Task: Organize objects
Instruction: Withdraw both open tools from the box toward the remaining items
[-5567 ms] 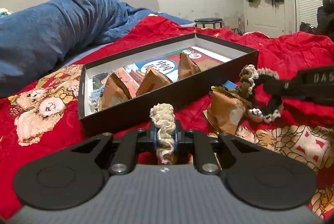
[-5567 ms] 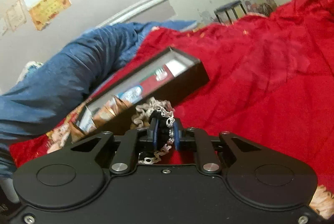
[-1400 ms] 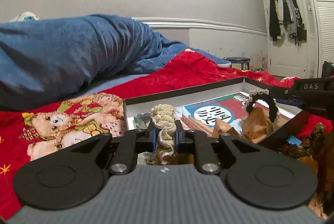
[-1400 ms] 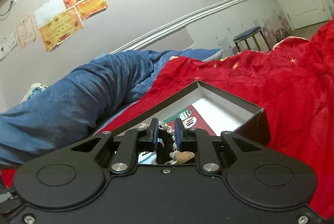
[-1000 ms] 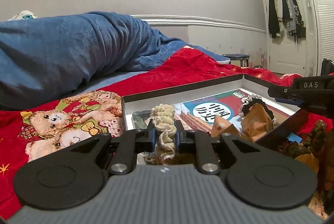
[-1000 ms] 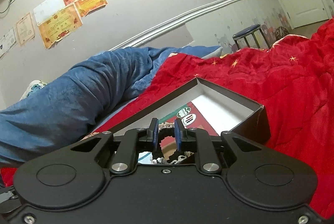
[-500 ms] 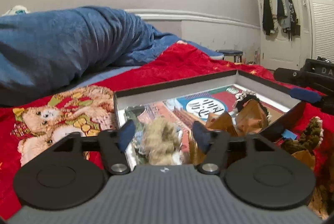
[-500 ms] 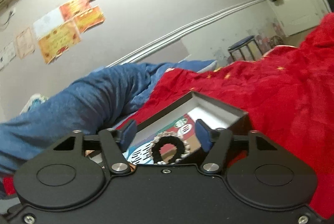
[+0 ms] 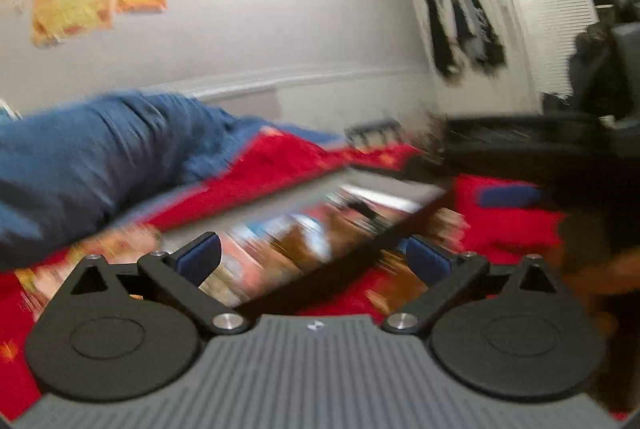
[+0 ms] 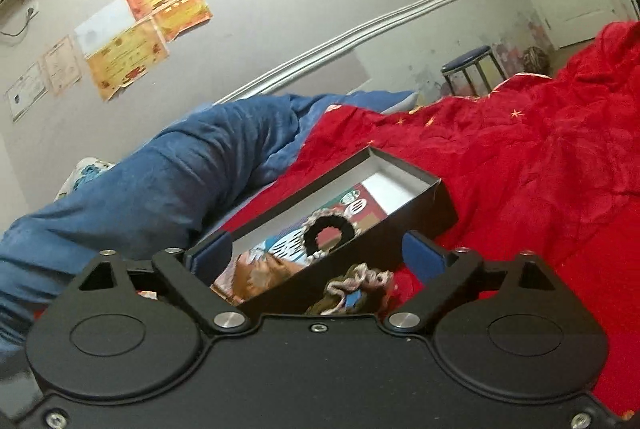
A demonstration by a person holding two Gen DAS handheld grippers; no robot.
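Bed cover: a crumpled red quilted bedspread (image 10: 540, 165) with small gold stars carries everything; it runs to the right edge of the right wrist view.
Blue bedding: a bulky dark-blue plush blanket (image 10: 160, 181) is heaped along the far left side of the bedspread, by the wall.
Box: a shallow black cardboard box (image 10: 416, 217) with a white inner wall lies on the bedspread near the blanket, its near right corner between the right tongs' fingers; a printed red, teal and white sheet lines its floor. In the left wrist view the box (image 9: 360, 245) is heavily blurred.
Black scrunchie: a ring-shaped black scrunchie with a pale lace edge (image 10: 329, 233) lies inside the box, toward its right end.
Loose scrunchie: an olive-brown scrunchie with a pale ruffled trim (image 10: 352, 289) lies on the bedspread just outside the box's near wall.
Left gripper (image 9: 312, 261): blue-padded jaws spread wide, nothing between them.
Right gripper (image 10: 316, 257): blue-padded jaws spread wide, holding nothing, hovering above the box's near wall.
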